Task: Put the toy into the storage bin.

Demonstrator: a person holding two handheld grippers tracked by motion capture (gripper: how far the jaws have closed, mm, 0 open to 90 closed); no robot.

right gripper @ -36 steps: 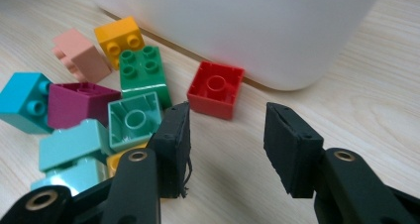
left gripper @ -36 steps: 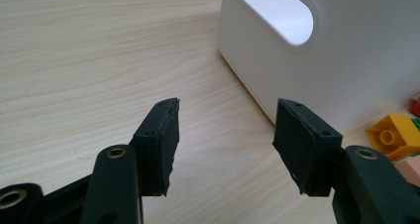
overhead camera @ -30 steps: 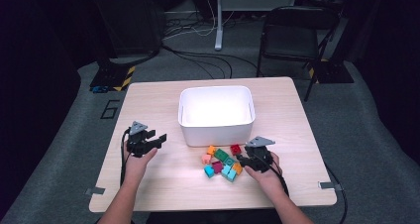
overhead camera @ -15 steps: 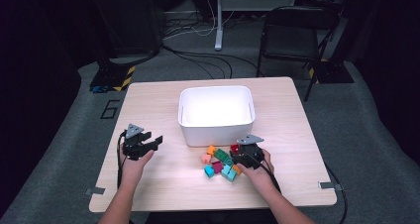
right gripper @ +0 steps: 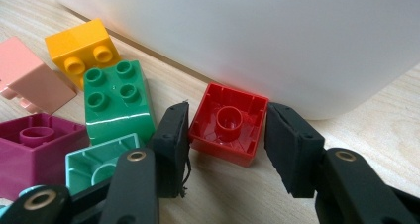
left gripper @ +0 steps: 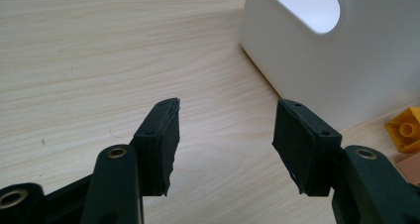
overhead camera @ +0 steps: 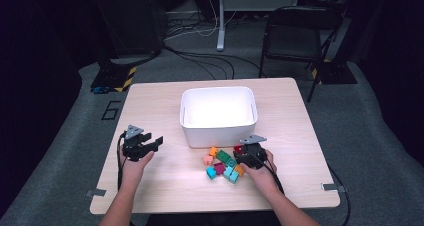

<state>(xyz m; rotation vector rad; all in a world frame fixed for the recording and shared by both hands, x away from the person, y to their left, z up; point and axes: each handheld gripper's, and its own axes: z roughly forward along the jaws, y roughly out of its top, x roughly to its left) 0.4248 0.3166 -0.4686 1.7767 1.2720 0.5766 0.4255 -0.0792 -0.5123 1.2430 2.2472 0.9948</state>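
Note:
Upside down on the table, a red brick (right gripper: 229, 122) lies against the wall of the white bin (right gripper: 247, 35). My right gripper (right gripper: 227, 127) has just been closing and is shut on the red brick, one pad on each side. In the high view my right gripper (overhead camera: 242, 154) sits at the right edge of the brick pile (overhead camera: 222, 165), just in front of the bin (overhead camera: 219, 133). My left gripper (overhead camera: 156, 142) stands open over bare wood left of the bin, with nothing between its pads (left gripper: 161, 135).
Green (right gripper: 116, 100), yellow (right gripper: 79, 43), pink (right gripper: 27, 75), magenta (right gripper: 34, 144) and teal (right gripper: 99, 164) bricks lie left of the red one. A yellow brick (left gripper: 406, 130) sits by the bin's corner (left gripper: 341, 60). A black chair (overhead camera: 295, 36) stands beyond the table (overhead camera: 160, 186).
My right gripper has shifted a little left and forward into the pile's right edge, up to the bin. The left gripper has stayed where it was.

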